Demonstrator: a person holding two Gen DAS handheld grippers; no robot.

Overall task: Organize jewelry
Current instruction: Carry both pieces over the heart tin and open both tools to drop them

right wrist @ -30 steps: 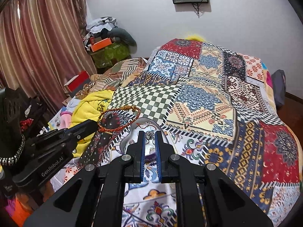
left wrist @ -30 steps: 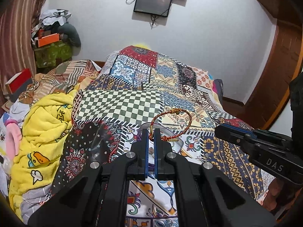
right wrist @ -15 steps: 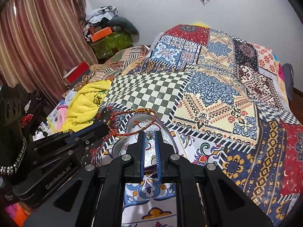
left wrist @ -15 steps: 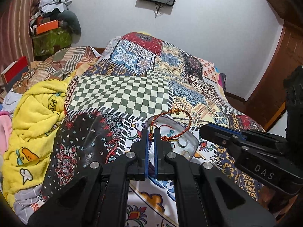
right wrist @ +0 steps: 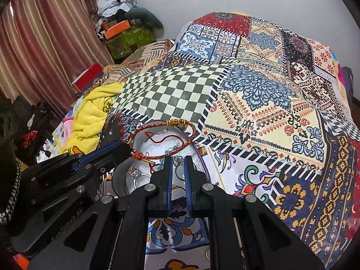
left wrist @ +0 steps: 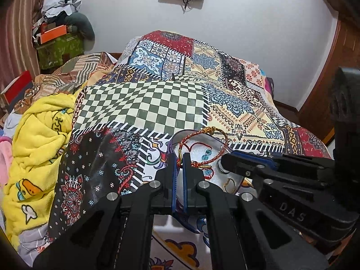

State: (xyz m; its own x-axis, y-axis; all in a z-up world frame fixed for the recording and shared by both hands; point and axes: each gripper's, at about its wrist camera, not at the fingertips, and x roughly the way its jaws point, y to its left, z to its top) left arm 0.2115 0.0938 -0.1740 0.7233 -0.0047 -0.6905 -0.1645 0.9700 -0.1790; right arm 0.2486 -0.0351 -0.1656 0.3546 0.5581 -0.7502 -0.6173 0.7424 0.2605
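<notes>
My left gripper (left wrist: pixel 179 157) is shut on a red and gold cord bracelet (left wrist: pixel 203 135) and holds it just above a heart-shaped jewelry box (left wrist: pixel 211 145) with a white lining. The bracelet (right wrist: pixel 173 124) also shows in the right wrist view, hanging over the box (right wrist: pixel 157 145). My right gripper (right wrist: pixel 178 160) is shut on a small silver ring (right wrist: pixel 178 160) over the box's right side. Inside lie a thin red cord (right wrist: pixel 160 138) and a silver ring with a stone (right wrist: pixel 135 172). The right gripper (left wrist: pixel 227 160) reaches in beside the left one.
The box rests on a patchwork bedspread (right wrist: pixel 258 103). A yellow blanket (left wrist: pixel 36 148) is bunched at the bed's left. Boxes and clothes (right wrist: pixel 126 29) are piled by the curtain (right wrist: pixel 45 40). A wooden door (left wrist: pixel 337 67) is at the right.
Both grippers have come down and forward towards the jewelry box, which now shows larger and closer. The bracelet now hangs directly over the open box. Both grips are unchanged.
</notes>
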